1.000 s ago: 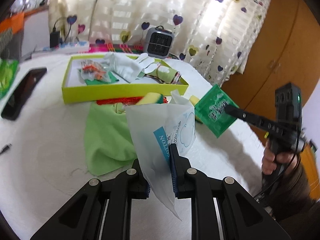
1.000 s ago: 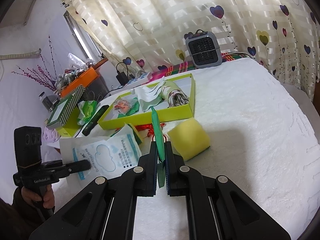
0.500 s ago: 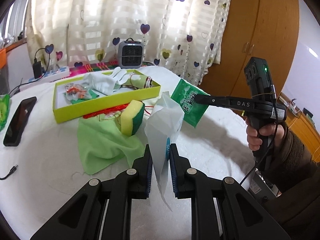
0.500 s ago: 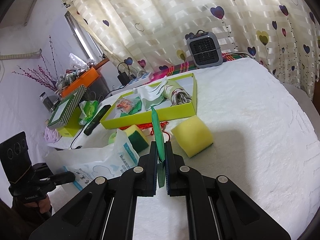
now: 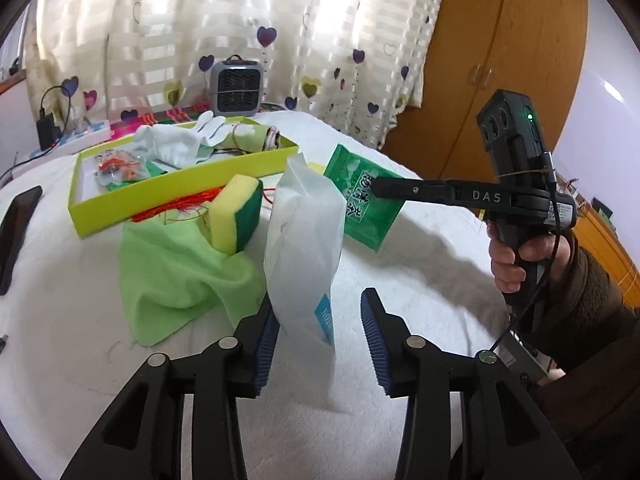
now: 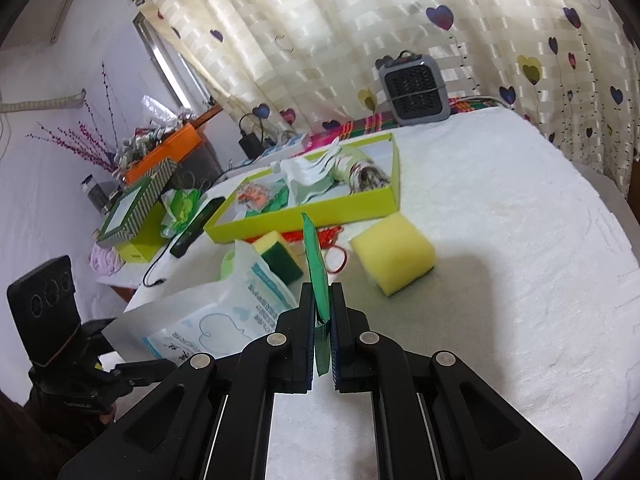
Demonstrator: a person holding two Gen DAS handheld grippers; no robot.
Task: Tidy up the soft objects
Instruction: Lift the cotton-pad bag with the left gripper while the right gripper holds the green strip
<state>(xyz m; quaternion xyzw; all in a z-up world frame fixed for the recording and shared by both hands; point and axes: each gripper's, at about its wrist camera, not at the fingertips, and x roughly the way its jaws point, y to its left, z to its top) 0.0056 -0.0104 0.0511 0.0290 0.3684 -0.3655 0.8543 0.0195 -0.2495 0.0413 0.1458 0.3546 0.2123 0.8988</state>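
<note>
the left gripper (image 5: 320,344) has its jaws opening now, about half wide. the white plastic bag (image 5: 304,240) stands between them; it leans on the left pad, and the right pad is clearly apart from it, so nothing presses on it. the bag rests on the white tabletop (image 5: 420,264) near its front edge.

the right gripper (image 6: 322,336) has narrow jaws, closed on the green sachet (image 6: 316,272), which stands up thin between the pads. in the left wrist view this sachet (image 5: 360,200) hangs above the tabletop just right of the bag, at the tip of the right gripper (image 5: 378,188), which a hand (image 5: 520,256) in a brown sleeve holds.

a green cloth (image 5: 180,268) lies crumpled left of the bag, and a yellow and green sponge (image 5: 236,218) stands on its far edge. behind it is the lime tray (image 5: 176,184), toward the far edge of the tabletop, with a white glove (image 5: 180,140) inside. a plain yellow sponge (image 6: 394,252) lies just in front of the tray's right end.
</note>
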